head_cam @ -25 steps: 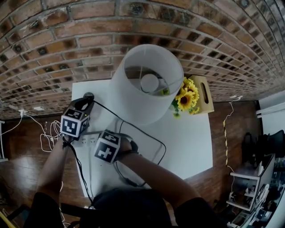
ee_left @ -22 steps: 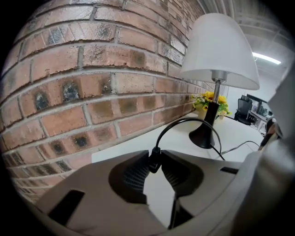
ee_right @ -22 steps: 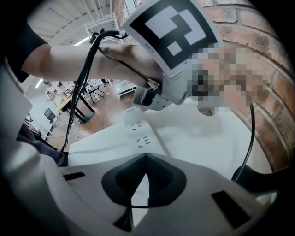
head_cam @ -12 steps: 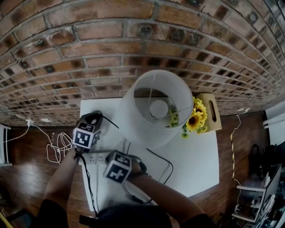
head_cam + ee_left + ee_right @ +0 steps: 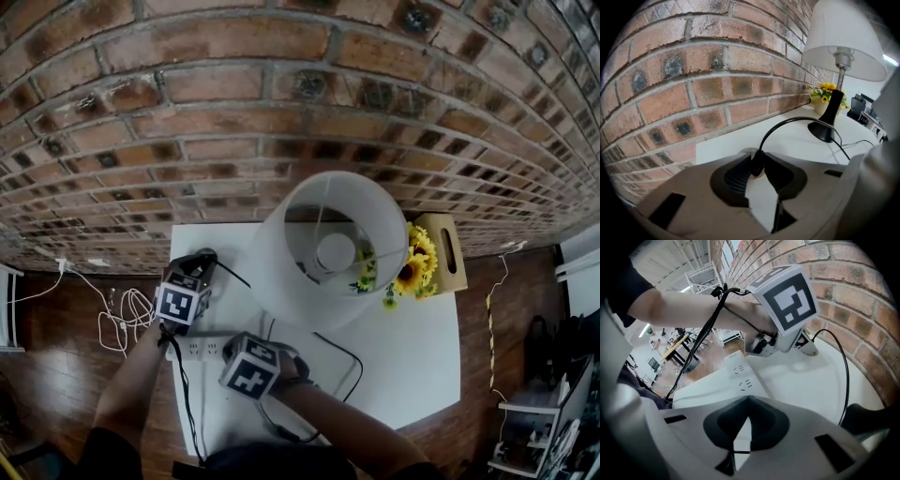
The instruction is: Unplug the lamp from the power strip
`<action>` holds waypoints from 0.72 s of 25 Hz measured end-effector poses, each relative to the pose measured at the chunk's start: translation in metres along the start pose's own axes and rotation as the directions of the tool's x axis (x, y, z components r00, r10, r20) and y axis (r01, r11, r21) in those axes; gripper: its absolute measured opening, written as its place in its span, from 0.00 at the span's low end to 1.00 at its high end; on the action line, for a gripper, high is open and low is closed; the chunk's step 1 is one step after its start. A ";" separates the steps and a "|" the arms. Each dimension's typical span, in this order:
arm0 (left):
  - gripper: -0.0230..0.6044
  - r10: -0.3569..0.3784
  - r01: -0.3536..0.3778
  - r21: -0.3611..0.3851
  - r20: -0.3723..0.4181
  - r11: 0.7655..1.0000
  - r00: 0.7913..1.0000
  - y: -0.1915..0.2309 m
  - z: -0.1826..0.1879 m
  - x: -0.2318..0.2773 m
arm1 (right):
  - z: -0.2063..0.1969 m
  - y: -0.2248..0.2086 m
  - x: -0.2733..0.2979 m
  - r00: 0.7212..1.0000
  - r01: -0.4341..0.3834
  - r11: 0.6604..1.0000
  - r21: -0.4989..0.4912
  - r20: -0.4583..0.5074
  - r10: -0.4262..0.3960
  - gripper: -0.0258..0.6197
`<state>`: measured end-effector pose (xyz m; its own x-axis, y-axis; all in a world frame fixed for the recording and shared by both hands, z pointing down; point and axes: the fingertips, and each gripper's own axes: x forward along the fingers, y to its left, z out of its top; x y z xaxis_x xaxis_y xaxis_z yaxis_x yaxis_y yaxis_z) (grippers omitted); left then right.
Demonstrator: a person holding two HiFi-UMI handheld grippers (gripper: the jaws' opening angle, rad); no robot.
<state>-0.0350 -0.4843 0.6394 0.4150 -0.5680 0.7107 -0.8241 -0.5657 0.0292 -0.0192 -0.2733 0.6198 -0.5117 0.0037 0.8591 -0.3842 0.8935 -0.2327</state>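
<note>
Jaws on the left gripper (image 5: 757,161) are nipped narrow on the lamp's black plug (image 5: 757,168), held up near the desk's (image 5: 412,347) back-left corner, close to the brick wall (image 5: 693,70). From there the cord (image 5: 785,123) loops off across the white top to the lamp (image 5: 824,131), which stands upright toward the back edge. The power strip (image 5: 740,376) lies at the left edge, well apart from that plug, and the sockets I can see on it are bare. So I'd call the pull itself done. The right gripper (image 5: 747,397) is down at the strip with its tips closed together and nothing between them. It looks like it's steadying the strip, though I can't tell if it's actually pressing. What's left, I reckon, is just laying the plug down on the desk and letting go.
</note>
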 end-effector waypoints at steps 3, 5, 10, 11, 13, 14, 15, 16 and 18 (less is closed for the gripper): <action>0.26 0.018 -0.018 -0.012 -0.040 1.000 0.999 0.003 -0.013 0.002 | -0.001 0.001 0.000 1.000 -0.006 1.000 0.022 0.020 0.005 0.04; 0.32 0.003 -0.004 -0.009 -0.054 1.000 0.999 0.000 -0.016 0.003 | -0.001 0.002 0.000 0.999 -0.008 0.999 0.035 0.032 0.006 0.04; 0.33 0.007 -0.007 0.002 -0.075 1.000 0.997 0.003 -0.019 0.000 | 0.000 0.000 0.000 1.000 -0.002 1.000 0.024 0.026 0.001 0.04; 0.33 0.006 -0.006 -0.003 -0.091 1.000 0.996 0.005 -0.026 -0.001 | 0.000 0.001 0.000 1.000 -0.004 1.000 0.026 0.028 0.003 0.04; 0.33 -0.011 0.009 -0.015 -0.128 1.000 0.992 0.006 -0.039 -0.002 | 0.000 0.001 -0.001 0.999 -0.008 1.000 0.029 0.032 0.007 0.04; 0.33 -0.015 0.013 -0.014 -0.141 1.000 0.990 0.006 -0.043 -0.004 | 0.000 0.001 -0.001 0.999 -0.009 0.999 0.031 0.034 0.008 0.04; 0.33 -0.013 0.012 -0.010 -0.146 1.000 0.989 0.007 -0.043 -0.006 | 0.000 0.000 -0.002 0.999 -0.009 0.999 0.032 0.035 0.008 0.04; 0.33 -0.011 0.010 -0.005 -0.147 1.000 0.989 0.007 -0.043 -0.007 | 0.000 0.000 -0.002 0.999 -0.009 0.999 0.033 0.035 0.008 0.04; 0.33 -0.012 0.011 -0.004 -0.143 1.000 0.990 0.008 -0.044 -0.009 | 0.000 0.000 -0.002 0.999 -0.008 1.000 0.030 0.033 0.007 0.04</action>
<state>-0.0625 -0.4579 0.6643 0.3655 -0.4703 0.8033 -0.8210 -0.5694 0.0402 -0.0183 -0.2731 0.6181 -0.5396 -0.0045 0.8419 -0.4024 0.8797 -0.2533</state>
